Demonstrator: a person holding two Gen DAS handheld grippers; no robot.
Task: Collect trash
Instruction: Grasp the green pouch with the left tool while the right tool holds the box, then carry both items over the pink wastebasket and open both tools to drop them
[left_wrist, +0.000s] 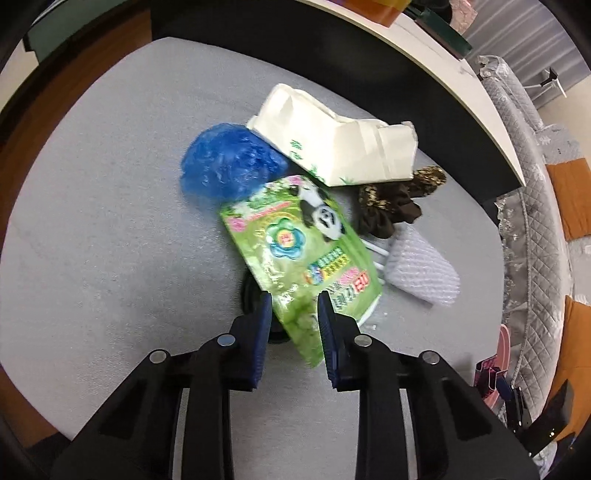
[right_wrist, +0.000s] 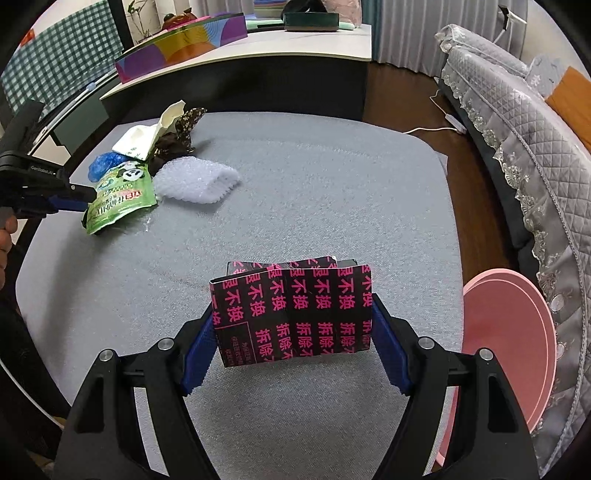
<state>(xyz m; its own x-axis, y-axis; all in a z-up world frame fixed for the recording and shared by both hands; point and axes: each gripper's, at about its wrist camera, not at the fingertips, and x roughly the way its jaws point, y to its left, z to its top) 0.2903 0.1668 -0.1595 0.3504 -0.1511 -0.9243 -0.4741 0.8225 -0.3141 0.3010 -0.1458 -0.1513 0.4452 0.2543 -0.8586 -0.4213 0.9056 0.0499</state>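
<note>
My left gripper (left_wrist: 294, 308) is shut on the near end of a green panda-print packet (left_wrist: 295, 243), also seen in the right wrist view (right_wrist: 118, 199). Behind it lie a blue crumpled plastic ball (left_wrist: 229, 162), a white paper bag (left_wrist: 340, 144), a brown camouflage cloth (left_wrist: 395, 206), white foam netting (left_wrist: 421, 269) and thin white sticks (left_wrist: 375, 251). My right gripper (right_wrist: 293, 332) is shut on a black box with pink characters (right_wrist: 295, 310), held above the grey mat (right_wrist: 314, 192).
A pink bin (right_wrist: 506, 343) stands at the mat's right edge. A grey quilted sofa (right_wrist: 517, 140) runs along the right. A dark cabinet with a white top (right_wrist: 258, 55) stands behind the mat. A white power strip (right_wrist: 456, 123) lies on the wooden floor.
</note>
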